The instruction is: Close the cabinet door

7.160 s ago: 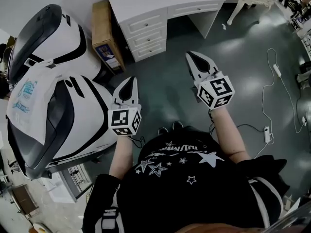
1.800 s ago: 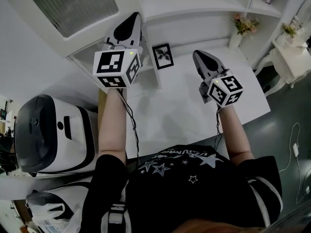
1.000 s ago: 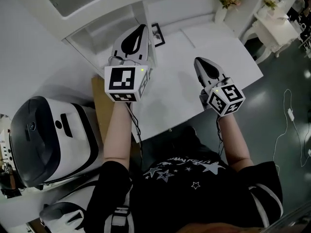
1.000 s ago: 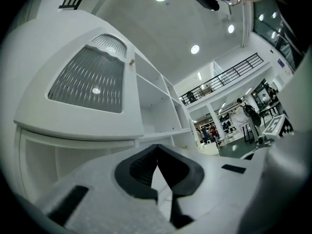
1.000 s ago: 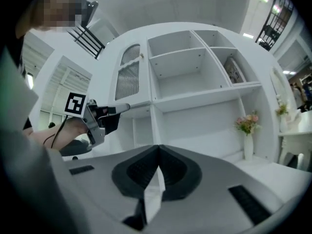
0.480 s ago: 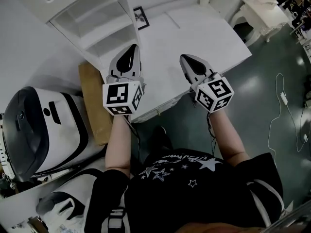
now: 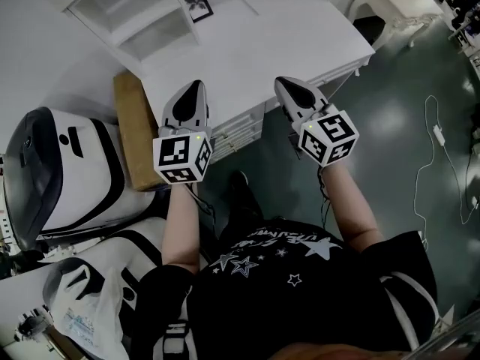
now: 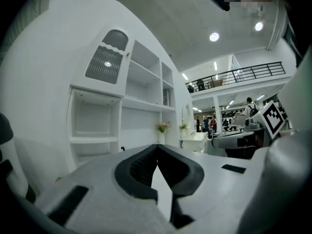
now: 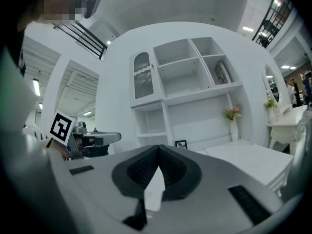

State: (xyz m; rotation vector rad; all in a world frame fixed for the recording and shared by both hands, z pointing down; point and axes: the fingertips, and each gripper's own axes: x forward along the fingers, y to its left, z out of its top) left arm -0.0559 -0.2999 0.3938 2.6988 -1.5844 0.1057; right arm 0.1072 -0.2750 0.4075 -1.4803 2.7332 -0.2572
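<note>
White desk (image 7: 255, 36) fronts left gripper (image 7: 191, 88) and right gripper (image 7: 284, 85), both closed; cabinet door (image 8: 107, 62) beyond

Head view: from above, steeply down, close over both arms; desk (image 7: 270, 28) in upper frame.
Left gripper view: level along its own jaws, facing shelf unit (image 8: 141, 106).
Right gripper view: likewise, whole unit in frame.
Shared by all three: shelf unit.

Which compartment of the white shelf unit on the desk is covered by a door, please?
The narrow upper-left one, fronted by the arched grille door; all the other compartments are open shelves with no door.
</note>
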